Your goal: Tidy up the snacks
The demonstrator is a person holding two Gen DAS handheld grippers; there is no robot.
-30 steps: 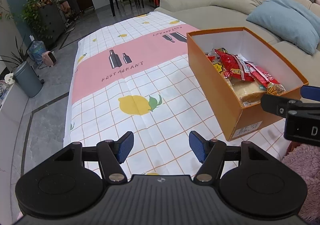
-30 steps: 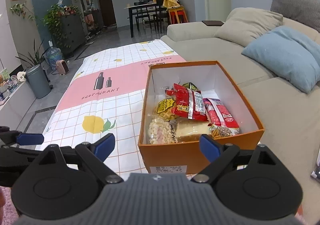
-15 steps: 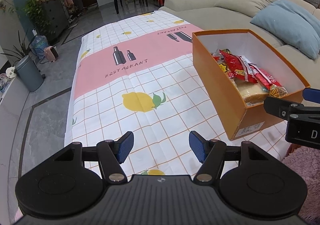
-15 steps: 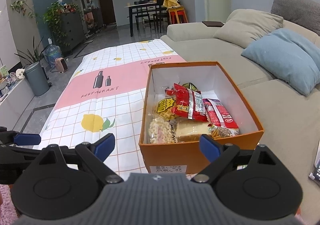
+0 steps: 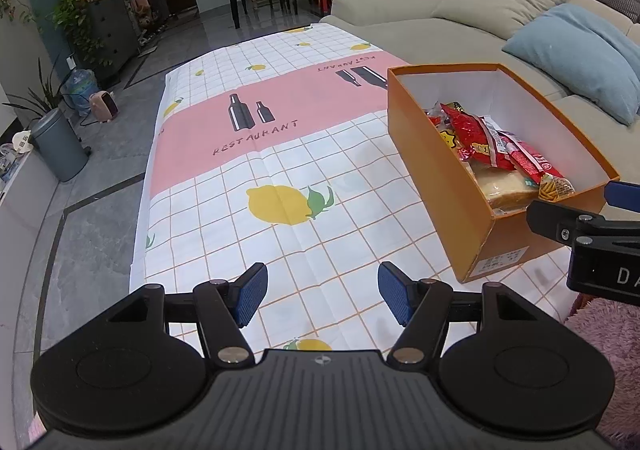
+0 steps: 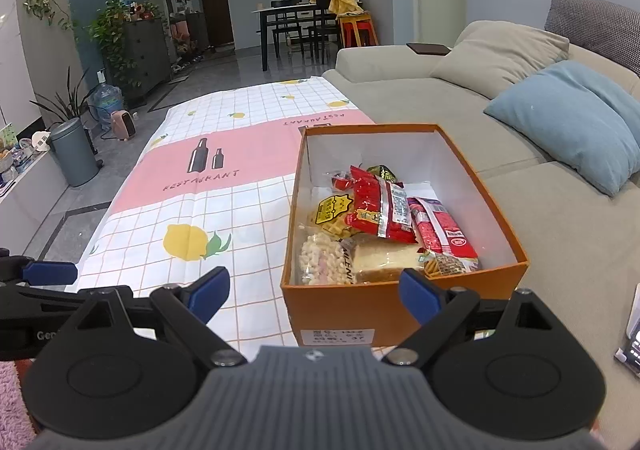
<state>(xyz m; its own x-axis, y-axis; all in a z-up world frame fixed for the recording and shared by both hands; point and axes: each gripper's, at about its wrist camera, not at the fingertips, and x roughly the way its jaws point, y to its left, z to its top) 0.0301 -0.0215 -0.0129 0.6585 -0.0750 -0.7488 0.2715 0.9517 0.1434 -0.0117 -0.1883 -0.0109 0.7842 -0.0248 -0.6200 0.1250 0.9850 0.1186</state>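
An orange cardboard box [image 6: 360, 302] with a white inside stands on the patterned cloth, just ahead of my right gripper [image 6: 314, 292]. It holds several snack packs: a red packet [image 6: 380, 210], a red and white packet [image 6: 442, 232], a wrapped bread slice [image 6: 380, 260] and a bag of pale puffs [image 6: 320, 264]. My right gripper is open and empty, short of the box's near wall. In the left wrist view the box [image 5: 444, 186] is at the right. My left gripper [image 5: 322, 294] hangs open over bare cloth, nothing between its blue pads.
The lemon-and-bottle tablecloth [image 5: 256, 154] covers a low table, with grey floor to its left. A beige sofa [image 6: 420, 98] with a blue cushion [image 6: 568, 122] runs along the right. A pink fluffy item [image 5: 608, 334] lies at the near right.
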